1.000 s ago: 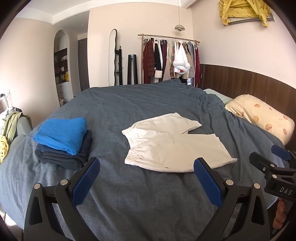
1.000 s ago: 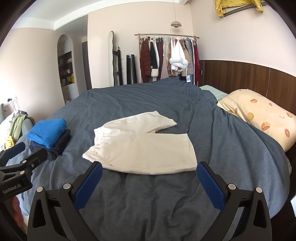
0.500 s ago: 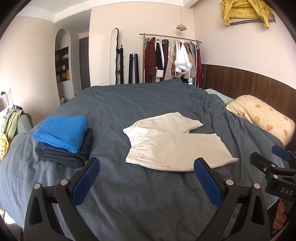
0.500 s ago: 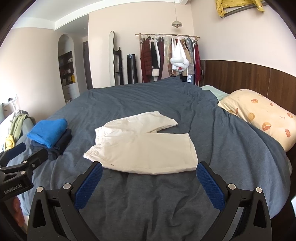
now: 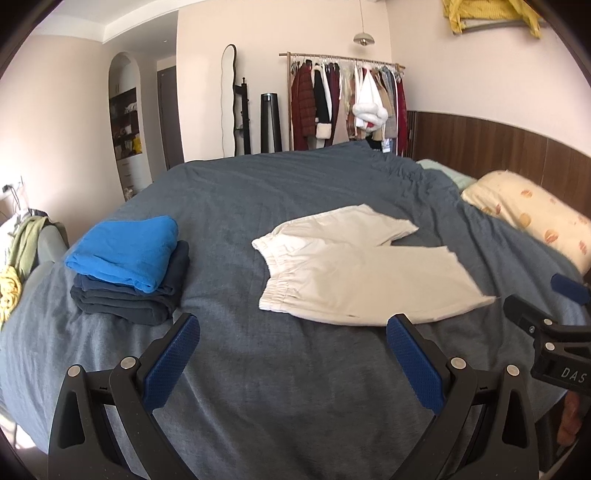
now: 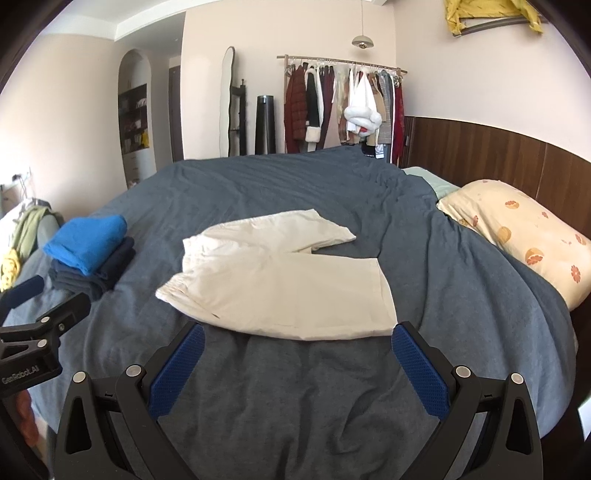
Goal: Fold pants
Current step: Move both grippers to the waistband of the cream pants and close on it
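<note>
On the dark grey-blue duvet [image 6: 461, 302] | cream cotton shorts [image 6: 280, 284] spread flat, ready to fold | my left gripper [image 5: 291, 354], right gripper [image 6: 297, 356] both gaping, empty, short of cloth

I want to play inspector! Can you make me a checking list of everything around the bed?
Surface: blue-grey duvet covers the bed, a bit wrinkled.
Job's things: cream shorts lie flat and unfolded, legs spread apart.
Clutter: folded stack, bright blue piece on dark ones; patterned pillow by the headboard.
Grippers: left gripper and right gripper both open, above the duvet, holding nothing; fingers have blue pads.
Cables: nothing seen.
Surroundings: clothes rack, tall mirror, wooden wall panel, yellow cloth up high.
</note>
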### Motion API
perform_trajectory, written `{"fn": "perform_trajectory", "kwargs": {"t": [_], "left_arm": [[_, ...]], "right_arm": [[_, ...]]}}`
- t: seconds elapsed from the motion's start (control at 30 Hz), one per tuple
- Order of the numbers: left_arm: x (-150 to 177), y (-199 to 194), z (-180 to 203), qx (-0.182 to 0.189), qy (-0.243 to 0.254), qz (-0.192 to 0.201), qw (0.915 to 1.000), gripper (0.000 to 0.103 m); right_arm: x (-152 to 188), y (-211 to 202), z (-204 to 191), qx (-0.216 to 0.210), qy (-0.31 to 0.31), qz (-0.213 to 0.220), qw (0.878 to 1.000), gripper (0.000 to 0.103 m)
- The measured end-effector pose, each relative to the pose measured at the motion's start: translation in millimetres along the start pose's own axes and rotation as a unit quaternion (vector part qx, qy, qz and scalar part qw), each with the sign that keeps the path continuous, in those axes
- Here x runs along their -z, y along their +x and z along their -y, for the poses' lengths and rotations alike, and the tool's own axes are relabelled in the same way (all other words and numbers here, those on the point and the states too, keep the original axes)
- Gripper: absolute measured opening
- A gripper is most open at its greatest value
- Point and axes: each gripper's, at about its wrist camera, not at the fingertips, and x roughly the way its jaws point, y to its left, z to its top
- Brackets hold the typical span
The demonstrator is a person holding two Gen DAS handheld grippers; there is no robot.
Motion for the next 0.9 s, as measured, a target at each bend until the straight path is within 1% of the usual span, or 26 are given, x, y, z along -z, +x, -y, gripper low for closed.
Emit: {"fn": "perform_trajectory", "kwargs": {"t": [0.2, 0.27, 0.43, 0.63, 0.77, 0.9], "left_arm": [[6.1, 30.8, 2.4, 0.005, 0.02, -0.019, 0.9996, 0.102], [7.7, 40.7, 3.2, 0.011, 0.026, -0.023, 0.9993, 0.1], [9.8, 63.4, 9.8, 0.012, 0.064, -0.029, 0.9974, 0.097], [16.4, 94.3, 16.3, 0.012, 0.123, -0.041, 0.9914, 0.094], [22.1, 114.7, 15.2, 0.018, 0.143, -0.057, 0.9879, 0.092], [26.4, 131.0, 13.9, 0.016, 0.159, -0.068, 0.9848, 0.092]], "right_arm": [[4.8, 30.1, -6.6, 0.015, -0.033, -0.019, 0.999, 0.102], [6.0, 40.6, -10.0, 0.016, -0.046, -0.024, 0.999, 0.102], [8.3, 62.9, -20.5, 0.023, -0.081, -0.031, 0.996, 0.102], [14.3, 89.8, -34.5, 0.037, -0.133, -0.037, 0.99, 0.102], [17.9, 107.9, -38.7, 0.035, -0.154, -0.046, 0.986, 0.102], [22.1, 126.6, -41.5, 0.034, -0.166, -0.06, 0.984, 0.101]]}}
